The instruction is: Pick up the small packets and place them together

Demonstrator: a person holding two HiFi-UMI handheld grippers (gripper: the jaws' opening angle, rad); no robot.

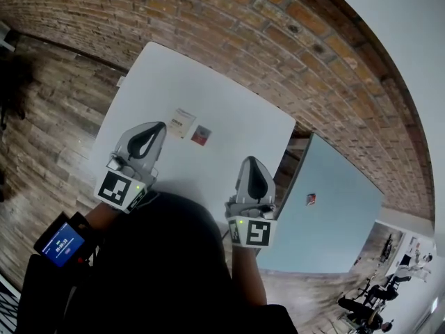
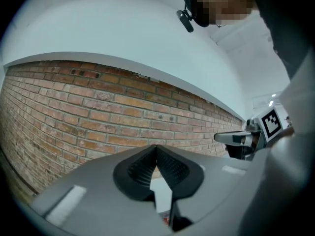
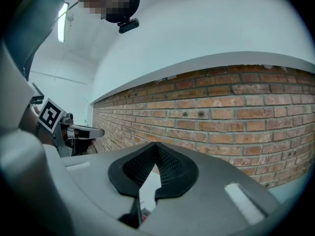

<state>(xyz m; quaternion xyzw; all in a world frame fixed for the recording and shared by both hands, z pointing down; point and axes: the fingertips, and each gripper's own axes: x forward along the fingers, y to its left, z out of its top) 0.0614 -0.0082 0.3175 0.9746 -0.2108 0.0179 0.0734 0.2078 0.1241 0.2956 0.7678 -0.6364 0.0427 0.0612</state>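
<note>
With left gripper (image 1: 160, 126) and right gripper (image 1: 252, 161) pressed together, empty, risks shoving white packet (image 1: 182, 122) or red packet (image 1: 201, 135) away unless reopened.

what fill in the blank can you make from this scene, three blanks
1. The white packet and the red packet lie on a table coloured ___.
2. The left hand-held gripper and the right hand-held gripper both have their jaws ___.
3. The wall beyond the table is made of ___.

Missing words: white; shut; brick
</note>
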